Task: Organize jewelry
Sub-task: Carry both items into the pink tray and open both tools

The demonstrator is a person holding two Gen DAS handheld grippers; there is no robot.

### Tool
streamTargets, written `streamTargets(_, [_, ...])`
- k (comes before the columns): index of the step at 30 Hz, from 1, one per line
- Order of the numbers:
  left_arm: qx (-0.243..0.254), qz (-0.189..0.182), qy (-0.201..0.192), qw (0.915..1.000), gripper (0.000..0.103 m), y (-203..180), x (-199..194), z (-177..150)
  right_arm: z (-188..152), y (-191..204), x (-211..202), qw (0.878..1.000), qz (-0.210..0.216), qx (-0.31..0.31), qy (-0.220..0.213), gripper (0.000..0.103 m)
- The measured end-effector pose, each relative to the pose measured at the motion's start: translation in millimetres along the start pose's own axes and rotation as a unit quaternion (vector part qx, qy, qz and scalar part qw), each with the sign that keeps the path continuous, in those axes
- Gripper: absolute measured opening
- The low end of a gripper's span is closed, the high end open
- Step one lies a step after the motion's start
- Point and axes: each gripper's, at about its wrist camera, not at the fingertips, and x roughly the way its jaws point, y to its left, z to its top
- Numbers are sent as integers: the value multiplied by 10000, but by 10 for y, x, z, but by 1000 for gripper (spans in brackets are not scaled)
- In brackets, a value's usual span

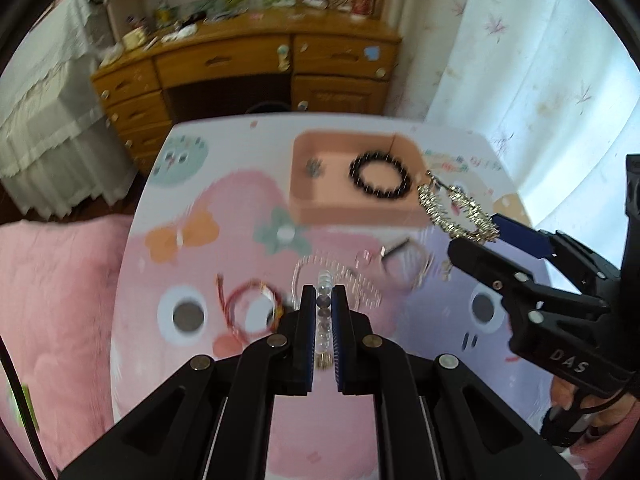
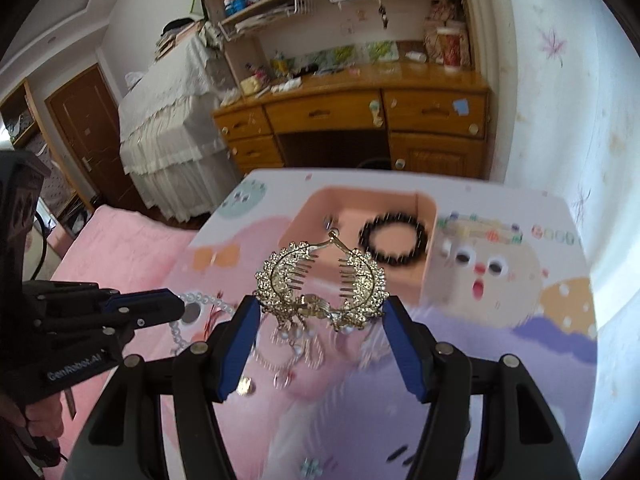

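Left fingers: left gripper (image 1: 323,320), low in the middle of its own view, is clenched tight on a bead bracelet (image 1: 323,322). Clear and grey beads run in a line between the two fingers, so the thin string cannot slip out.
Right fingers: right gripper (image 2: 320,312) is grasping a gold hair comb (image 2: 320,276) by its two outer sides. The fingers stand wide because the comb is wide. Its teeth point inward and little pearls hang under it.
Why both are up: both pieces look lifted off the surface (image 1: 224,200), I think to carry them to the box.
Box: a peach box (image 1: 308,200) sits in the upper middle of the surface. A black bead bracelet (image 1: 380,176) and a small stud (image 1: 314,166) already lie inside.
Still to tidy: a red string bracelet (image 1: 248,312), a pearl necklace (image 1: 340,276) and a thin bangle (image 1: 404,264) lie loose, low on the surface in front of the box.
In the way: the two grippers are near each other, so they could bump on the way to the box. The box's near wall must be cleared, and the hanging pearls could catch on it.
Around: a wooden desk (image 2: 352,116) stands behind, at the top of the frame. A pink bed cover (image 1: 52,312) is at the left.
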Motion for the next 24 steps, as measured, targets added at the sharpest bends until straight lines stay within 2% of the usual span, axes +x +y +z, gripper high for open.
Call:
streamTargets(7, [328, -182, -410, 9985, 5, 0, -35, 504, 230, -101, 94, 9992, -303, 73, -248, 64])
streamTargets(13, [327, -332, -625, 9970, 5, 35, 135, 879, 332, -204, 250, 9981, -464, 290, -295, 64])
streamTargets(24, [54, -608, -410, 9973, 5, 100, 835, 1049, 326, -396, 646, 9970, -448, 617, -96, 64])
